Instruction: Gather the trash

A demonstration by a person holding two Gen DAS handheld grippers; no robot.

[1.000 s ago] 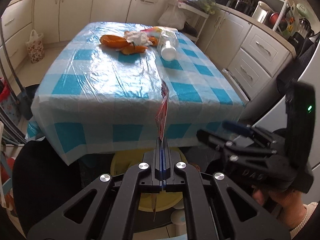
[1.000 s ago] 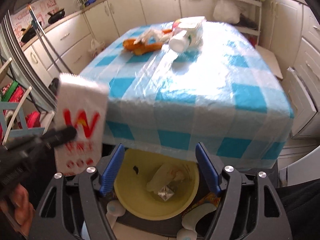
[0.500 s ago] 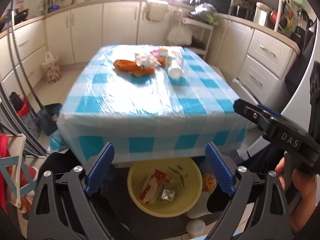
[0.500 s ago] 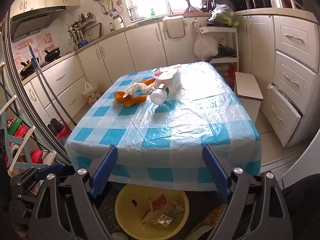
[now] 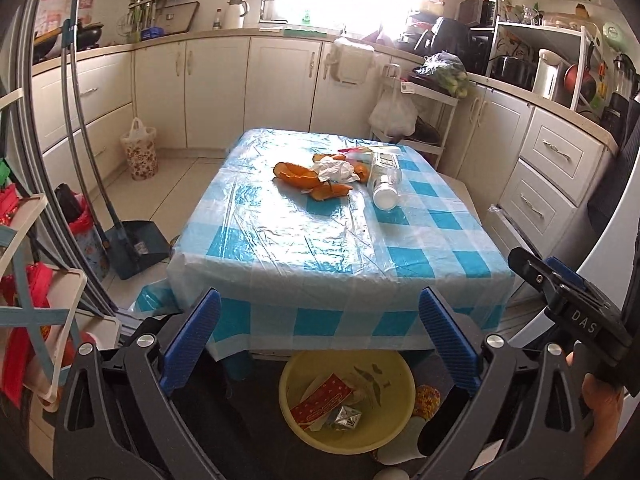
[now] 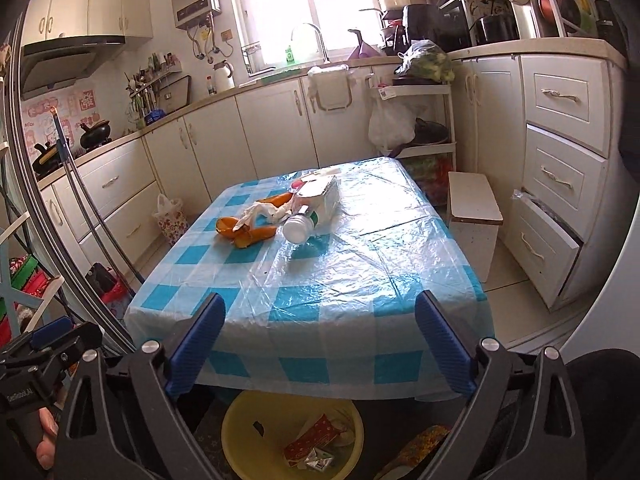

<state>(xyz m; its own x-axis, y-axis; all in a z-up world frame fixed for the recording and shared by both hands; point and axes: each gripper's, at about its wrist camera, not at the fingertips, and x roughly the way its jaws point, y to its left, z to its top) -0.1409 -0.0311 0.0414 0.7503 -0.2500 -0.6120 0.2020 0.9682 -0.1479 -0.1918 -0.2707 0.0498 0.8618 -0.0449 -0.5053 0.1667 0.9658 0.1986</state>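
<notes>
On the blue-checked table (image 5: pixel 320 248) lie orange peels (image 5: pixel 298 171) (image 6: pixel 256 236), a crumpled white tissue (image 5: pixel 336 170) (image 6: pixel 260 212) and a toppled white-capped bottle (image 5: pixel 386 184) (image 6: pixel 316 206). A yellow basin (image 5: pixel 400 384) (image 6: pixel 240 432) stands on the floor under the near table edge, holding a red wrapper (image 5: pixel 322 400) (image 6: pixel 310 438) and a foil scrap. My left gripper (image 5: pixel 319 300) hangs above the basin, its jaws opening with nothing between them. My right gripper (image 6: pixel 321 303) hovers beside it, jaws also opening and empty.
A dustpan with a long broom (image 5: pixel 136 248) stands left of the table. To the right are a white step stool (image 6: pixel 474 208) and a half-open drawer (image 6: pixel 548 240). Cabinets line the walls. A floral bag bin (image 5: pixel 140 152) sits by the far cabinets.
The left gripper let go of the red wrapper, which now lies in the basin, and spread wide. The right jaws widened too. Both grippers rose and tilted up toward the table.
</notes>
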